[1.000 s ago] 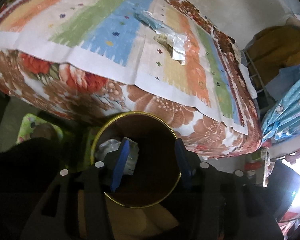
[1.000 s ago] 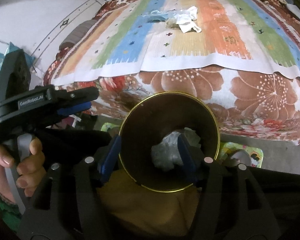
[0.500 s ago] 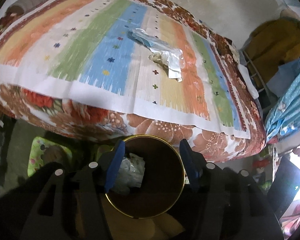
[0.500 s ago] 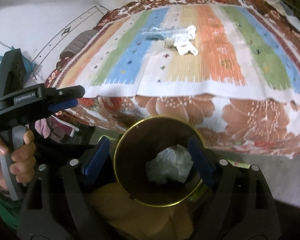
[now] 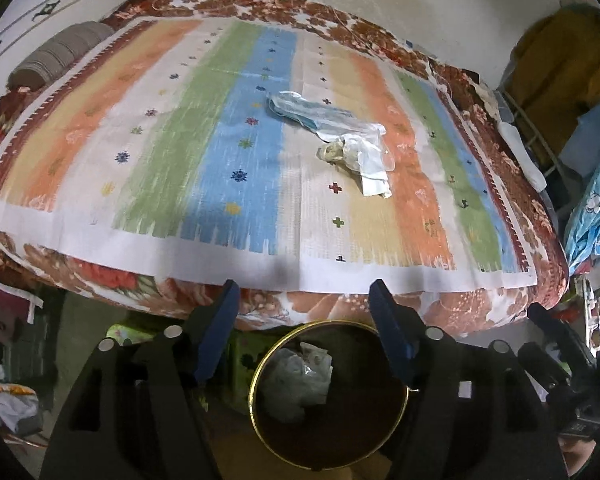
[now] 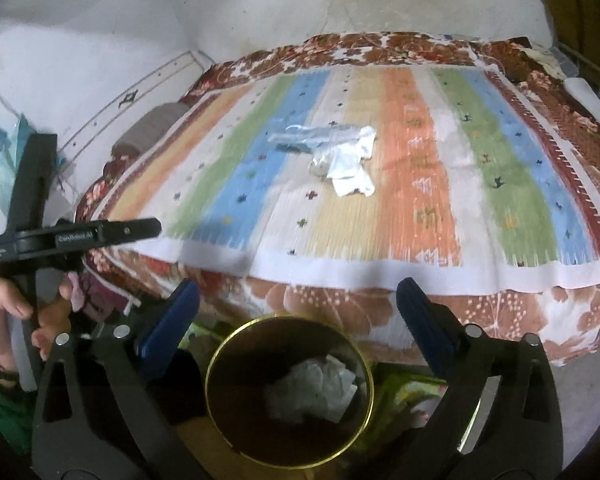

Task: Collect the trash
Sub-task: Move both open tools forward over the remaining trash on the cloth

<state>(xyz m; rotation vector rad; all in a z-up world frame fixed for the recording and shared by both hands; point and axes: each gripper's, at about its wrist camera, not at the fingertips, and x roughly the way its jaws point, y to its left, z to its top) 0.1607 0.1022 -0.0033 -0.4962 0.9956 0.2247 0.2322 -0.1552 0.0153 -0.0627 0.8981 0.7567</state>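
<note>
Crumpled wrappers [image 5: 352, 148] lie mid-bed on the striped mat [image 5: 160, 152], well apart from the gold-rimmed bin [image 5: 404, 396] holding white scraps. The flimsy plastic could slip a shallow pinch. Left gripper [image 5: 304, 334] and right gripper [image 6: 296, 320], jaws just opening and empty, angle downward above the bin.

Crumpled white trash [image 5: 296, 376] inside gold-rimmed bin [image 5: 256, 376]; wrappers [image 5: 356, 152] heaped on striped bedspread [image 5: 172, 152]
</note>
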